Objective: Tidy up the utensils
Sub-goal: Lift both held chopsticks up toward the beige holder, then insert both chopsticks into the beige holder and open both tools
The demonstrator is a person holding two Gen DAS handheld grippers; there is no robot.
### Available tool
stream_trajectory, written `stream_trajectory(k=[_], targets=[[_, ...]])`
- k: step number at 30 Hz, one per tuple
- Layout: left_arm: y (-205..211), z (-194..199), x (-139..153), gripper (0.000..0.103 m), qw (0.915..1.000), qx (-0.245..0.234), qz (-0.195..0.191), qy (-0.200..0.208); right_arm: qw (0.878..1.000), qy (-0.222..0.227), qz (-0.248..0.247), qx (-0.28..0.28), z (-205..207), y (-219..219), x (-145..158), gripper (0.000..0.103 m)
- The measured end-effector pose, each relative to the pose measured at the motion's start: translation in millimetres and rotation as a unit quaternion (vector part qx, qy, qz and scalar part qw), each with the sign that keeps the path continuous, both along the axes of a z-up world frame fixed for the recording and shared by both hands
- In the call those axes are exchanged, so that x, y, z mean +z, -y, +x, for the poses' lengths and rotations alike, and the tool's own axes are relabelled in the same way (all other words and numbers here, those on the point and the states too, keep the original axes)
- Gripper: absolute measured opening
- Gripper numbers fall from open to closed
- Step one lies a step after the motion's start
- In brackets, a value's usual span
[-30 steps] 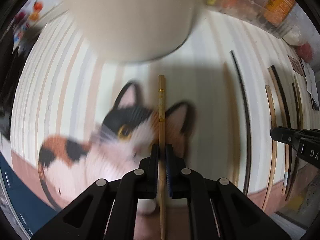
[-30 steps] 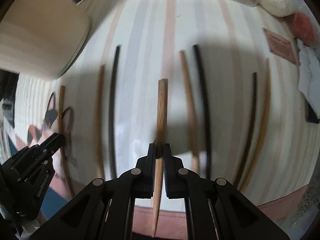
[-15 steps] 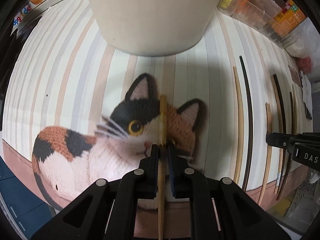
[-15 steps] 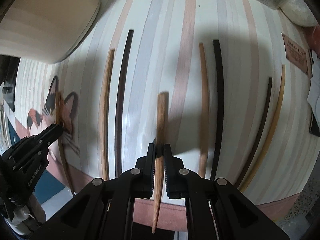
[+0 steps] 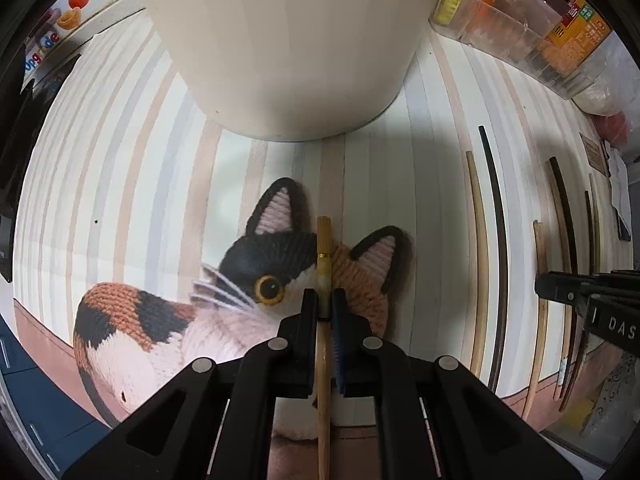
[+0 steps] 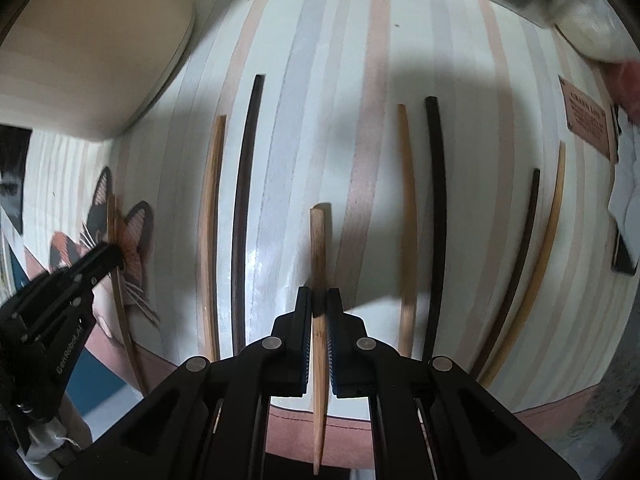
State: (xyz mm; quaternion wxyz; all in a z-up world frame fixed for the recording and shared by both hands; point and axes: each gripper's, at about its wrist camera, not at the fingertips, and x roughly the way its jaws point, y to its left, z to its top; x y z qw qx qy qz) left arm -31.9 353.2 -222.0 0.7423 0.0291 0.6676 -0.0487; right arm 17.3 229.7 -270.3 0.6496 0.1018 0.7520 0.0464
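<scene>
Only the left wrist view showed the cat picture (image 5: 256, 300) on the striped mat (image 5: 120, 152) whole, with the wide cream container (image 5: 280, 48) standing just beyond it and a clear bin of packets (image 5: 520, 20) at the far edge. The right wrist view alone laid out the row of chopsticks (image 6: 408, 220) on the mat, pale and dark ones side by side in pairs. The left gripper (image 5: 325, 300) was clamped shut on a pale bamboo chopstick (image 5: 323, 256) with a thin gold band near its blunt end, held above the cat's face. The right gripper (image 6: 319, 300) was likewise closed on a plain brown wooden chopstick (image 6: 319, 248), tapering toward the camera, held over the middle of the mat.
</scene>
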Motion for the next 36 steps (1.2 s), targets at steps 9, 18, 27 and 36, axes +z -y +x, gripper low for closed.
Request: stream_trajectory(k=[9,18,27,36], targets=[[1,-16,49,0.004,0.9987,-0.006,0.001,0.052,0.996,0.082,0.023,-0.042,-37,33,39,0.007],[-14,-29,112,0.004,0.9924,-0.01,-0.025,0.12,0.985,0.15,0.038,-0.07,-64,50,85,0.007],[-12,-29,150,0.004,0.9842,-0.019,-0.039,0.172,0.972,0.221,0.046,-0.066,-64,36,136,0.007],[-12,-23,195,0.004,0.9715,-0.008,-0.037,0.234,0.949,0.308,0.037,-0.057,-47,24,184,0.007]])
